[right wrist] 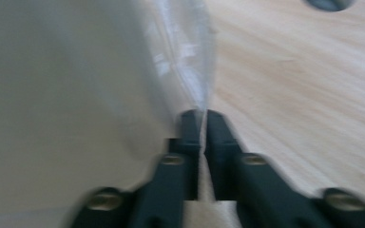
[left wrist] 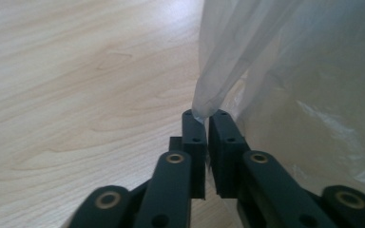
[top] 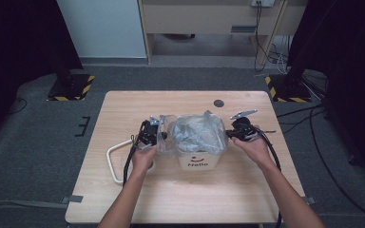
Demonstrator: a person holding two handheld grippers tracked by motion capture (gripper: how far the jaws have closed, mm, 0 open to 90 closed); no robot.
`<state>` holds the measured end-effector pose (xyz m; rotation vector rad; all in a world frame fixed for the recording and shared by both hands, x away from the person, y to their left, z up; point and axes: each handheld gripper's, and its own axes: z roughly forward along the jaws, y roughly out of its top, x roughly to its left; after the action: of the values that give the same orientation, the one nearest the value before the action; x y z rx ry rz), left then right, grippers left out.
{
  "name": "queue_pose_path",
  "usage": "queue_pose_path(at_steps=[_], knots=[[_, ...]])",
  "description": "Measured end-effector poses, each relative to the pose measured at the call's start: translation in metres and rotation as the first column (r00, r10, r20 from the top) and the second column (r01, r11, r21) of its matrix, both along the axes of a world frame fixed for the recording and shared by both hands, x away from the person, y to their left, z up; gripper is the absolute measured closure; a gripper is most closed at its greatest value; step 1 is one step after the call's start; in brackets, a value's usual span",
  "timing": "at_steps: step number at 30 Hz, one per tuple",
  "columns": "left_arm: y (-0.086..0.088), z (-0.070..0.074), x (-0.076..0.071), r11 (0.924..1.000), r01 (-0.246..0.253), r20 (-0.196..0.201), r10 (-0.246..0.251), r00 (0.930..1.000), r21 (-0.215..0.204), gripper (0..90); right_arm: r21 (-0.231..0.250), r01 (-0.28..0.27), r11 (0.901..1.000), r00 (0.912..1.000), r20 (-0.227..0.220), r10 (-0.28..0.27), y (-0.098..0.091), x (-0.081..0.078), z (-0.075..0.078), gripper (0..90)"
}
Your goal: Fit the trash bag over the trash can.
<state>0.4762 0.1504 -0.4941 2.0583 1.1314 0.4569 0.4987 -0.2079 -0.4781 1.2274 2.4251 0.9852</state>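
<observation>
A small white bin [top: 198, 163] printed with "Hello" and a smile stands at the middle of the wooden table [top: 180, 199]. A clear plastic bag [top: 195, 133] billows out of its top. My left gripper [top: 159, 134] sits at the bag's left side. In the left gripper view, my left gripper [left wrist: 205, 116] pinches a gathered fold of the plastic bag [left wrist: 266, 57] between nearly closed jaws. My right gripper [top: 228, 134] is at the bag's right side. In the right gripper view, my right gripper [right wrist: 202, 114] nips a thin edge of the plastic bag [right wrist: 76, 71].
A white looped handle-like piece [top: 116, 156] lies on the table left of my left hand. A dark round grommet [top: 218, 103] sits near the table's far edge. Cables trail from both grippers toward the front. Grey carpet surrounds the table.
</observation>
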Motion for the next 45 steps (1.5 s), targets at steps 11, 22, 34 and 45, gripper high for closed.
queue_pose_path(at_steps=[11, 22, 34, 45], knots=[[0.022, 0.023, -0.016, 0.9994, -0.034, 0.089, 0.035, 0.9954, -0.006, 66.6, 0.072, 0.032, 0.9969, 0.9939, 0.103, -0.039, -0.016, -0.016, 0.031, 56.2], [0.046, 0.044, -0.052, 0.9992, -0.024, 0.132, 0.028, 0.9909, -0.033, 67.3, 0.095, -0.003, 0.9955, 0.9892, 0.146, -0.01, -0.031, -0.045, 0.057, 47.9], [0.051, 0.045, -0.102, 0.9986, 0.027, 0.174, -0.018, 0.9846, -0.046, 61.6, 0.152, -0.073, 0.9856, 0.9831, 0.177, 0.045, -0.033, -0.08, 0.082, 61.2], [0.062, 0.04, -0.132, 0.9901, 0.082, 0.168, -0.062, 0.9838, -0.114, 50.5, 0.161, -0.147, 0.9759, 0.971, 0.212, 0.111, -0.012, -0.093, 0.114, 60.7]])
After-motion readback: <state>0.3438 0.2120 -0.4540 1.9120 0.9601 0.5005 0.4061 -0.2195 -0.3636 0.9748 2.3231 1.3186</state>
